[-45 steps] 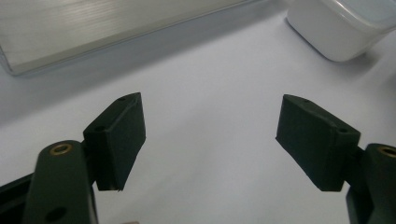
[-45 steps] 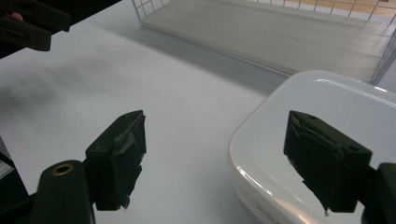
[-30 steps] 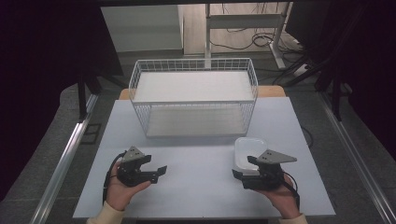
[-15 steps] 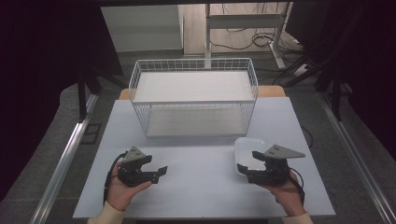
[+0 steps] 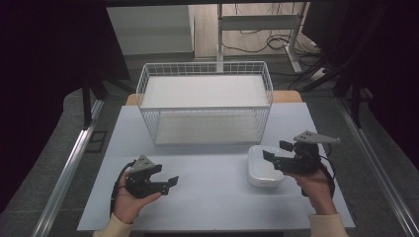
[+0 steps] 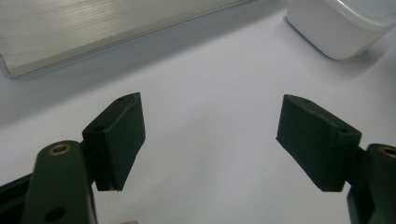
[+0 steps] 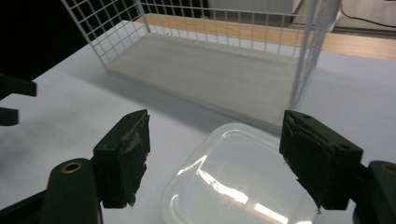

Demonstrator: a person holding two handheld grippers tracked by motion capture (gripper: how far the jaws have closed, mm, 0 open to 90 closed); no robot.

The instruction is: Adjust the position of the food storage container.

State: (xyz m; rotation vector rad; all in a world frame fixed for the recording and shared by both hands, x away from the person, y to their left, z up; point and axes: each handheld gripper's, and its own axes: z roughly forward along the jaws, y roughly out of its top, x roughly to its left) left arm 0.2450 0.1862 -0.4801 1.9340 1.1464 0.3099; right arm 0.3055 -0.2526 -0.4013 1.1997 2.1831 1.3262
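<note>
A white lidded plastic container (image 5: pixel 265 165) sits on the table at front right; its clear lid (image 7: pixel 236 179) lies just below my right jaws. My right gripper (image 5: pixel 276 153) hovers over the container's right side, open, with nothing held (image 7: pixel 217 156). My left gripper (image 5: pixel 170 183) rests low at front left, open and empty (image 6: pixel 210 135), pointing right toward the container (image 6: pixel 343 23). A white wire basket (image 5: pixel 205 101) with a pale board floor stands at the middle back.
The basket's near edge (image 7: pixel 205 109) lies just beyond the container. The pale blue tabletop (image 5: pixel 212 182) spreads between the two grippers. A wooden strip (image 5: pixel 289 96) shows behind the basket. Metal rails (image 5: pixel 69 163) flank the table.
My right gripper has lifted and shifted right and slightly away, now higher above the container's right edge. The left gripper has stayed put.
</note>
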